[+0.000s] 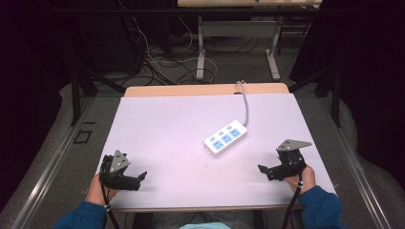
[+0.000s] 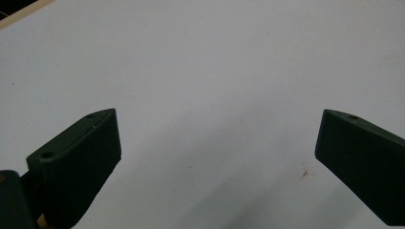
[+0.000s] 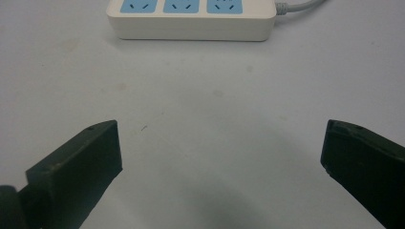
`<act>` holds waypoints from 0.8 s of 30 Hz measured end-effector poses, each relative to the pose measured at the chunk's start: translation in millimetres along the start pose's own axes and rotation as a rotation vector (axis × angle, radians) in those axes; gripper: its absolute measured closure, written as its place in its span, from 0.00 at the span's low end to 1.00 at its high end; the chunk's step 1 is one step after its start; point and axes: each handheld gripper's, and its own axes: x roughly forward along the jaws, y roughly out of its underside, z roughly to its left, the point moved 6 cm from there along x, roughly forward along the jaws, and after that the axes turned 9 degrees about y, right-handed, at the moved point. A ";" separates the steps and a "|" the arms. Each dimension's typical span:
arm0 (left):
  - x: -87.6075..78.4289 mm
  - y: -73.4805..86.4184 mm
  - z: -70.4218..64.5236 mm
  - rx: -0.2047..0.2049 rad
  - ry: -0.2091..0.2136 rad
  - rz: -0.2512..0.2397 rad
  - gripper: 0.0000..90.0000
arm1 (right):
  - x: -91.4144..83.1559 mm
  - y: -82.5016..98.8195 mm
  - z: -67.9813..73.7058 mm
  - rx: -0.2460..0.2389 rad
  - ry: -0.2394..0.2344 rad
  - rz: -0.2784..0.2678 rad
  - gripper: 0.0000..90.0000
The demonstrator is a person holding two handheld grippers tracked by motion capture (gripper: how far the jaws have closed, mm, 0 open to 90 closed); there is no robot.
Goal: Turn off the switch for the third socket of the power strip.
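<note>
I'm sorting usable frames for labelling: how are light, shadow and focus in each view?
High view: table evenly lit, surroundings dark, power strip slightly soft. Left gripper view: soft shadow under the left gripper, jaws blurred. Right gripper view: strip reasonably sharp, dim shadow under the right gripper.

white tabletop (image 1: 167,129) | grey floor (image 1: 57,157) | cable tangle (image 1: 157,62) beyond | second table legs (image 1: 201,47)
</note>
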 end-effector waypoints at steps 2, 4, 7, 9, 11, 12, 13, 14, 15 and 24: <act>0.5 -0.1 0.1 0.001 -0.002 -0.003 0.02 | -0.2 1.5 0.5 0.002 0.005 0.002 0.00; 0.5 -0.1 -0.1 0.001 -0.002 -0.002 0.02 | -1.0 3.0 1.3 -0.001 0.006 0.004 0.00; 0.4 -0.1 0.1 0.001 -0.002 -0.002 0.02 | -2.1 4.8 2.1 -0.004 0.008 0.007 0.00; 0.5 0.0 0.0 0.001 -0.002 -0.002 0.02 | -2.7 6.0 2.3 -0.002 0.007 0.005 0.00; 0.6 -0.1 -0.1 0.001 -0.002 -0.002 0.02 | -3.3 7.2 1.9 -0.005 0.006 0.005 0.00; 0.6 -0.1 -0.1 0.001 -0.002 -0.002 0.02 | -3.7 7.7 2.0 -0.007 0.007 0.006 0.00; 0.7 -0.1 -0.1 0.001 -0.002 -0.002 0.02 | -3.6 8.4 3.0 0.001 0.007 0.010 0.00; 0.7 -0.1 -0.1 0.001 -0.001 -0.002 0.02 | -3.4 8.9 2.6 -0.011 0.009 0.007 0.00; 0.6 -0.1 -0.1 0.001 -0.002 -0.002 0.02 | -3.3 9.6 3.6 -0.010 0.006 0.012 0.00; 0.7 0.0 -0.2 0.000 -0.001 -0.002 0.02 | -4.3 13.3 5.3 -0.012 0.003 0.022 0.00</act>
